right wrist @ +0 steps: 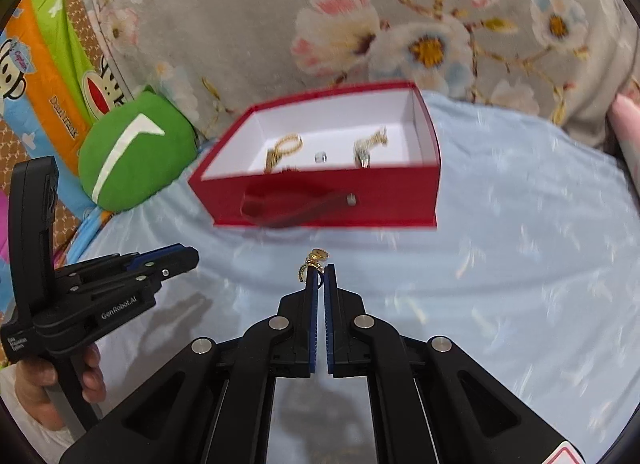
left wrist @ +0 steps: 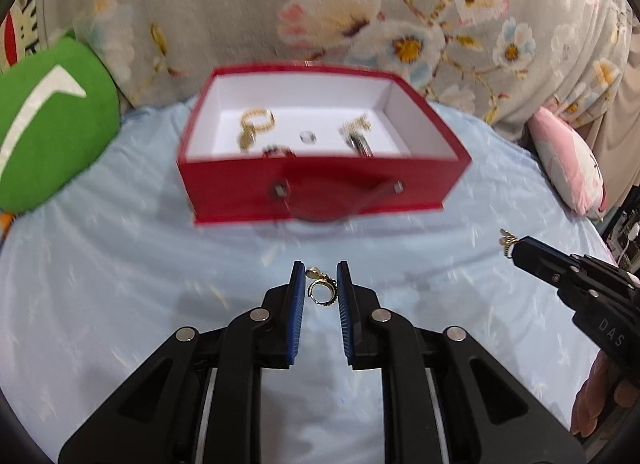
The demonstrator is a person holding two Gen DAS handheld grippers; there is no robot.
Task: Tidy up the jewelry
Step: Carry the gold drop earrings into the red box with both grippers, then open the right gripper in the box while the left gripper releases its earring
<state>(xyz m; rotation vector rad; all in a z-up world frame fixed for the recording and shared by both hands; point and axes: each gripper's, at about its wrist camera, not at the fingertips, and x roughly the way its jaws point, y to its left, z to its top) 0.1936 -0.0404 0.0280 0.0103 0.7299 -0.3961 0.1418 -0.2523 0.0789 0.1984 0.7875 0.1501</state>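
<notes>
So the right gripper (right wrist: pixel 321 269) was pinching a gold earring (right wrist: pixel 314 261) near the red box (right wrist: pixel 320 200), while the left gripper (left wrist: pixel 321 284) sat spread around another earring (left wrist: pixel 320 287).

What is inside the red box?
The red cardboard box holds a gold chain piece, a small silver ring and a gold-and-dark piece. Its front wall partly hides another dark item.

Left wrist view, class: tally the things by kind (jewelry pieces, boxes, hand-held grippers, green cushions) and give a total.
Jewelry pieces: 6 (4 in the box, one of them half hidden; 1 at each gripper)
Red box: 1
Hand-held grippers: 2, the left hand-held gripper and the right hand-held gripper
Green cushion: 1
Total: 10
</notes>
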